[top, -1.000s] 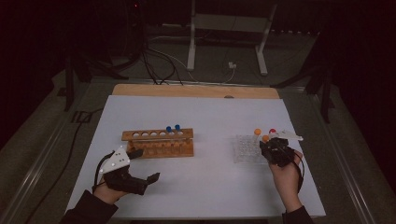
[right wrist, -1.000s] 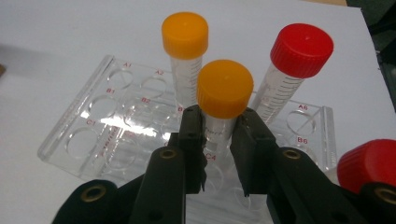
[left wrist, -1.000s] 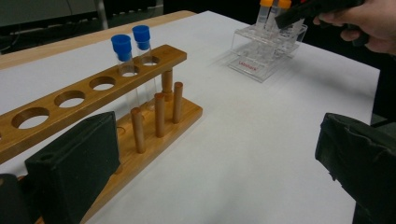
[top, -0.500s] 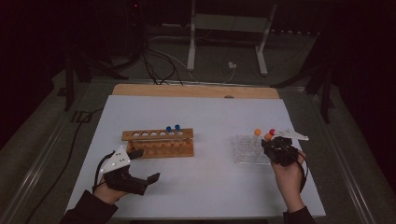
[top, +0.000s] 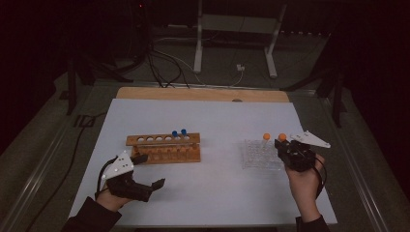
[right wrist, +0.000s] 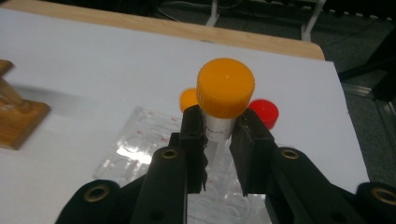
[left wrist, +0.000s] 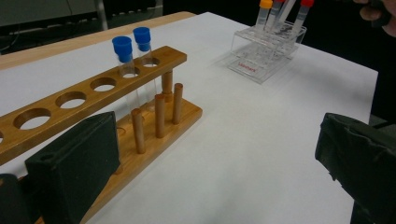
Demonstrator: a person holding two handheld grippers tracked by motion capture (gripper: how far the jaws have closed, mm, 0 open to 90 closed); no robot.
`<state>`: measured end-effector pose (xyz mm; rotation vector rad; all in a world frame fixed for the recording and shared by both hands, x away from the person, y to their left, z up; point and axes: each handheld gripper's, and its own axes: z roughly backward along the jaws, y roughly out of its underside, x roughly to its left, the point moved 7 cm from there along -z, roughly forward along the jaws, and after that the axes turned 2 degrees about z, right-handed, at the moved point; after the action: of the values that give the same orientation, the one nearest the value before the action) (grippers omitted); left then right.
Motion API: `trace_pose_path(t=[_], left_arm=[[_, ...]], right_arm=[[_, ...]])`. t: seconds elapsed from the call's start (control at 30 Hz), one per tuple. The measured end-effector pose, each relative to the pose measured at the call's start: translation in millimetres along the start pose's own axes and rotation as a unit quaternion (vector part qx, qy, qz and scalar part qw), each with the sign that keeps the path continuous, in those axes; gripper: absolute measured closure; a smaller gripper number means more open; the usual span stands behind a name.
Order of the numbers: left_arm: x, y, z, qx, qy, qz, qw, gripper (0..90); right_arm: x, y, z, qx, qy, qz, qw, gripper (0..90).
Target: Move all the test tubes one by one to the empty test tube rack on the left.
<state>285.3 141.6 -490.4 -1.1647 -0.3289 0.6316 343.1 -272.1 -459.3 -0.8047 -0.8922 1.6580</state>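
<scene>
Right gripper (right wrist: pixel 218 140) is clamped on an orange-capped tube (right wrist: pixel 225 100), jaws pinching the clear body just under the cap, tube upright. The tube sits above the clear plastic rack (right wrist: pixel 140 154), at that rack's near right side. Another orange cap (right wrist: pixel 188 99) and a red cap (right wrist: pixel 264 113) stand in the clear rack just behind the held tube. In the high view the right gripper (top: pixel 285 145) is at the clear rack's (top: pixel 258 157) right edge, with the person's right hand (top: pixel 304 181) just below it.

Left gripper (top: pixel 147 170) has its jaws wide apart with nothing between them, hovering just in front of the wooden rack (top: pixel 164 147), well left of the clear rack. One jaw sits close to the wooden rack's (left wrist: pixel 93 93) near left end; touching or not, can't tell. Two blue-capped tubes (left wrist: pixel 133 44) stand upright in the wooden rack's holes nearest the clear rack (left wrist: pixel 266 51). Both racks sit on the white table sheet (top: pixel 217 125), wooden rack left of the clear one, well apart.
</scene>
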Motion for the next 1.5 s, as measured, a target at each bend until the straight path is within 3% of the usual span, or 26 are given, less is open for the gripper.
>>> trace_pose_path(t=[0.33, 0.53, 0.77, 0.97, 1.2, 1.5], left_arm=[[-3.6, -1.2, -1.1, 0.004, 0.007, -0.003, 1.0, 0.7], [-6.1, -2.4, -1.9, 0.005, 0.012, -0.003, 0.9999, 0.7], [-8.5, -5.6, -3.1, 0.002, 0.008, -0.009, 0.9999, 0.7], [-9.4, -8.2, -5.7, 0.004, 0.009, -0.008, 0.9999, 0.7], [-10.7, -7.1, -12.9, 0.015, 0.027, -0.002, 0.9995, 0.6], [-22.5, -17.5, -20.8, 0.017, 0.053, -0.021, 0.9982, 1.5]], right_arm=[[28.8, -15.7, 20.2, -0.028, -0.049, 0.02, 0.9982, 75.1], [59.6, -18.4, 27.8, -0.031, -0.097, 0.041, 0.994, 75.0], [86.0, -12.4, 24.9, -0.02, -0.132, 0.059, 0.9893, 75.0], [98.7, -7.8, 20.7, -0.014, -0.147, 0.07, 0.9866, 75.0], [114.5, 0.9, 15.1, 0.002, -0.165, 0.085, 0.9826, 75.0], [134.5, 10.7, 10.1, 0.017, -0.186, 0.105, 0.9768, 75.0]])
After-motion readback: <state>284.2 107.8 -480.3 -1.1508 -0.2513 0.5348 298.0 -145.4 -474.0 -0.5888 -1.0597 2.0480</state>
